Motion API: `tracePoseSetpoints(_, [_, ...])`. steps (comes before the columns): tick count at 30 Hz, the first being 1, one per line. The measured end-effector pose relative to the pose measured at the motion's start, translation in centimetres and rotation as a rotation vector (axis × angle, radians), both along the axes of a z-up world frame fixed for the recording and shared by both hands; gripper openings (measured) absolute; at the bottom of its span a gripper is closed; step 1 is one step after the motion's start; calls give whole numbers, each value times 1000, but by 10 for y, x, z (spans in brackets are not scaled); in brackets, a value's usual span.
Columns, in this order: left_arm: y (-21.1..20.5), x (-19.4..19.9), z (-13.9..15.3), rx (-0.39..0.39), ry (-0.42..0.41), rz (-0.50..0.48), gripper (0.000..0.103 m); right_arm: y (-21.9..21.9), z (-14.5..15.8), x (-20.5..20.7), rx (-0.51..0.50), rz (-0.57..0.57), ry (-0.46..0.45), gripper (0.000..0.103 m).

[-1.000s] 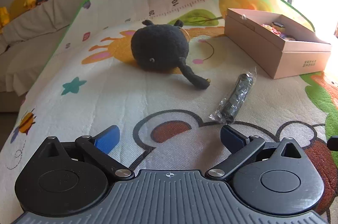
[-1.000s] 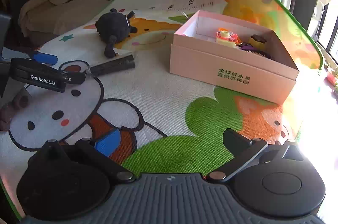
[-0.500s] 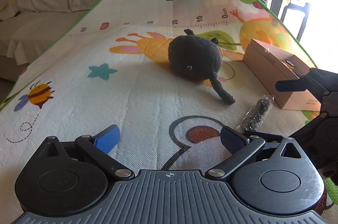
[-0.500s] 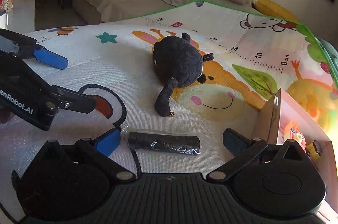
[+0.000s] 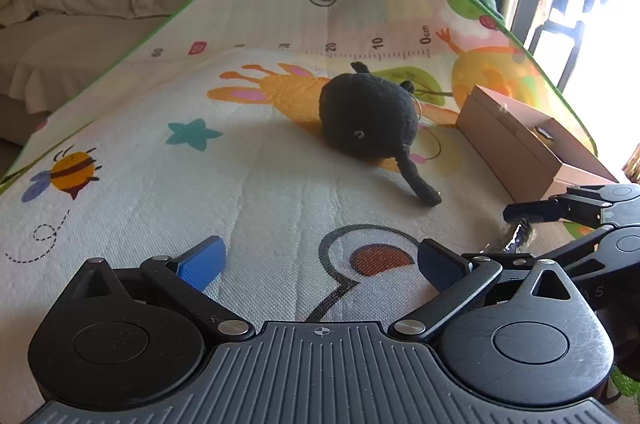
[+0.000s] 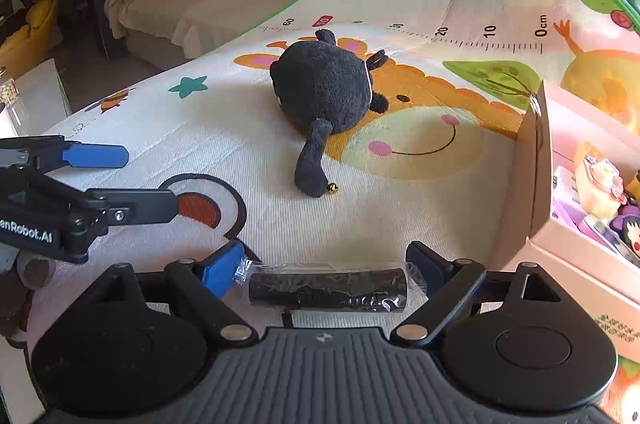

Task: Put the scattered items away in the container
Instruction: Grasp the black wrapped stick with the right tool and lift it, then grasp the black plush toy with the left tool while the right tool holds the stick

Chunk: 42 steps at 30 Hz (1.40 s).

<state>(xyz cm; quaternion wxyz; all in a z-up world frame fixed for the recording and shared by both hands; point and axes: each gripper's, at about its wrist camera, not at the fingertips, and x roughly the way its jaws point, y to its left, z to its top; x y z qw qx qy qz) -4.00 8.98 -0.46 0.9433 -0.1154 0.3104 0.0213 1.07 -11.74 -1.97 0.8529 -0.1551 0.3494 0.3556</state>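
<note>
A black roll in clear wrap (image 6: pixel 328 290) lies crosswise on the play mat, between the fingers of my right gripper (image 6: pixel 324 270). Its jaws are closing, and the pads stand at the crinkled wrap ends without visibly pressing. In the left wrist view the right gripper (image 5: pixel 496 236) comes in from the right over the roll (image 5: pixel 519 235). My left gripper (image 5: pixel 320 260) hovers open over the mat with nothing in it; it also shows as the left gripper (image 6: pixel 132 180) in the right wrist view. A black plush toy (image 5: pixel 368 116) lies further back. The pink box (image 6: pixel 560 244) holds small toys.
The cartoon play mat (image 5: pixel 260 192) runs up against a beige sofa (image 6: pixel 208 0) with cushions and stuffed toys along its back. The box (image 5: pixel 512 152) stands on the mat's right side, near a bright window. Dark furniture stands at far left.
My right gripper swung left from the box to the roll, then came down around it with its jaws narrowing. The left gripper's view turned left; the right gripper has entered it.
</note>
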Motion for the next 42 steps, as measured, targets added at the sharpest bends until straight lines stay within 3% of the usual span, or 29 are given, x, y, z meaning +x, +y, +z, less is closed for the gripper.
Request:
tracePoseSetpoints(8, [-5,2,0,41,18,-1,103,-64,9,-43,72,-150,39,87])
tracePoseSetpoints(13, [-11,5,-1,79,34,-2,103,-102,3,-63,52,-309,21,87])
tracePoseSetpoints(19, [-17,7,-1,123,55,-4,103,-122,-3,-73,86,-373,-13,89])
tracePoseSetpoints(24, [-25,11,-1,181,86,-6,103,-128,-7,-75,112,-408,-24,98])
tracePoseSetpoints(26, [-27,16,3,167,79,-20,103,-132,-6,-77,139,-424,-30,101])
tracePoseSetpoints(30, [-37,44,15,104,59,-36,103,-141,-7,-74,188,-448,-6,103])
tracePoseSetpoints(36, [-57,111,14,179,89,2,103,-147,-9,-68,227,-468,35,103])
tracePoseSetpoints(42, [-44,152,7,80,98,74,103,-145,-10,-68,220,-468,35,103])
